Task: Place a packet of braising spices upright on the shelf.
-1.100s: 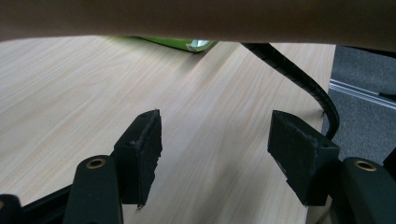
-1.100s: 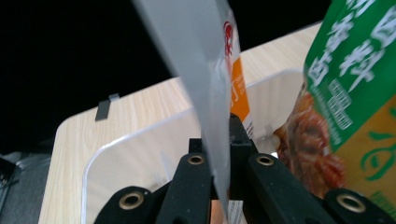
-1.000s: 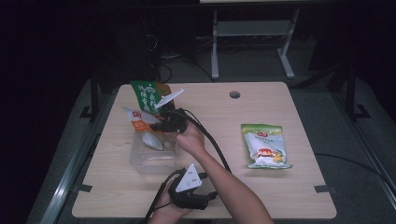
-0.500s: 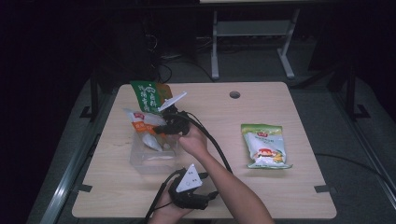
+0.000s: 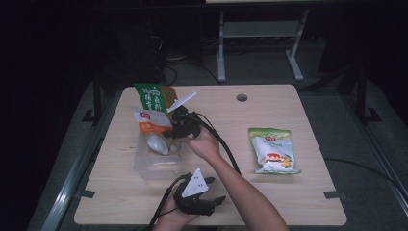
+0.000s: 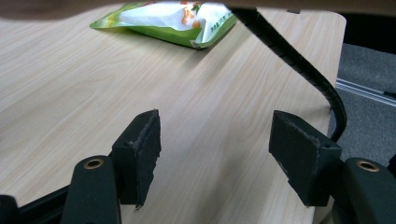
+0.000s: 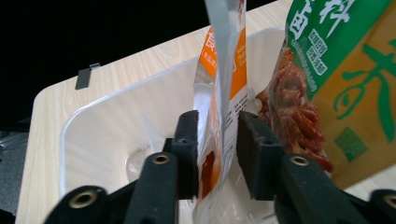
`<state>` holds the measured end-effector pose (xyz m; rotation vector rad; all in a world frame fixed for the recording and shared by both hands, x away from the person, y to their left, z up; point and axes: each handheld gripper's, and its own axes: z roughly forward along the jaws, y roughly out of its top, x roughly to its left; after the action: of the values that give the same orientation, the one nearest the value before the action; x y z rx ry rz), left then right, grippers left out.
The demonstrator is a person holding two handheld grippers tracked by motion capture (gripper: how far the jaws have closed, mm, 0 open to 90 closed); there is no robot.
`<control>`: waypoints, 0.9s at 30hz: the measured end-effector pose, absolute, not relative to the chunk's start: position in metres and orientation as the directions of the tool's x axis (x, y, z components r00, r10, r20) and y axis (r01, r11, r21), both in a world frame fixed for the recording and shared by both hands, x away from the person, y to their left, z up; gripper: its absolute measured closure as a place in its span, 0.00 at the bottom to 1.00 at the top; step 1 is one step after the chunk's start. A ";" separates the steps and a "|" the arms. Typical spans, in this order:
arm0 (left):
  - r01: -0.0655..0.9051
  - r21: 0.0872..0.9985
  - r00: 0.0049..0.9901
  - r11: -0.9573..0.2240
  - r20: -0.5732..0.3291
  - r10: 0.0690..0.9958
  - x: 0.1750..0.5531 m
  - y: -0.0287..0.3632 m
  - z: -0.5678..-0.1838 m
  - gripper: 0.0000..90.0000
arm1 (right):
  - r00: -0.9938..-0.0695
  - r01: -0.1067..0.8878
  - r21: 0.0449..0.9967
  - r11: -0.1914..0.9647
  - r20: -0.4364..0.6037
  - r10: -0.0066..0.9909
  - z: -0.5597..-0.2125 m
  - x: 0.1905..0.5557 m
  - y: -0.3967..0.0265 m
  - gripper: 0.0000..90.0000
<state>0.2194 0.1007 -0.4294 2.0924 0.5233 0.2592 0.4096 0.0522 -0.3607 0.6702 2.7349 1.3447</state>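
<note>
A clear plastic bin [image 5: 140,166] stands on the left of the wooden table. An orange-and-white snack bag [image 5: 150,120] stands upright in it, beside a green-and-orange bag [image 5: 151,98] at the bin's far end. My right gripper [image 5: 169,132] reaches into the bin [image 7: 116,121]. Its jaws have just been opening, and the orange-and-white bag [image 7: 224,70] still hangs between them with a thin gap at the pads [image 7: 217,126]. The green bag [image 7: 336,70] leans right next to it. My left gripper [image 5: 217,200] rests open near the front edge, with only bare wood between its jaws [image 6: 215,135].
A green-and-white snack bag [image 5: 272,150] lies flat on the right half of the table, also at the top of the left gripper view [image 6: 173,18]. A white packet [image 5: 158,143] lies inside the bin. A black cable [image 6: 289,51] runs across the table. A round hole [image 5: 242,97] is near the far edge.
The right hand has shifted slightly at the bin and its jaws have parted around the orange-and-white bag. The left gripper has stayed put.
</note>
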 end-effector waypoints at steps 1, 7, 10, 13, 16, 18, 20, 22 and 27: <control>0.266 0.839 0.886 -0.474 -0.019 0.463 0.220 0.101 -0.429 0.37 | -0.906 0.375 0.757 0.536 0.176 0.385 -0.359 0.409 0.051 0.74; 0.270 0.838 0.881 -0.474 -0.017 0.472 0.221 0.101 -0.430 0.35 | -0.908 0.375 0.745 0.551 0.174 0.382 -0.355 0.406 0.038 0.67; 0.271 0.837 0.881 -0.475 -0.016 0.474 0.222 0.101 -0.430 0.35 | -0.903 0.390 0.747 0.538 0.194 0.384 -0.354 0.404 0.029 0.66; 0.278 0.836 0.878 -0.473 -0.022 0.479 0.223 0.101 -0.430 0.35 | -0.897 0.400 0.750 0.527 0.203 0.392 -0.352 0.402 0.020 0.64; 0.283 0.837 0.875 -0.469 -0.025 0.483 0.223 0.100 -0.431 0.34 | -0.892 0.412 0.752 0.514 0.219 0.395 -0.350 0.401 0.013 0.63; 0.283 0.836 0.875 -0.470 -0.025 0.483 0.224 0.100 -0.431 0.34 | -0.893 0.408 0.756 0.512 0.214 0.396 -0.350 0.400 0.008 0.63; 0.284 0.836 0.875 -0.470 -0.025 0.483 0.224 0.100 -0.431 0.34 | -0.891 0.413 0.751 0.515 0.217 0.398 -0.349 0.399 0.004 0.62; 0.285 0.835 0.875 -0.472 -0.025 0.484 0.225 0.100 -0.431 0.34 | -0.889 0.415 0.754 0.509 0.218 0.403 -0.348 0.398 -0.001 0.61; 0.289 0.835 0.872 -0.468 -0.028 0.488 0.225 0.100 -0.431 0.34 | -0.884 0.422 0.756 0.501 0.219 0.413 -0.348 0.396 -0.013 0.60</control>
<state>0.2254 0.1005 -0.4315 2.0905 0.5622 0.2651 0.3964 -0.0131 -0.3480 0.7589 2.7304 1.3783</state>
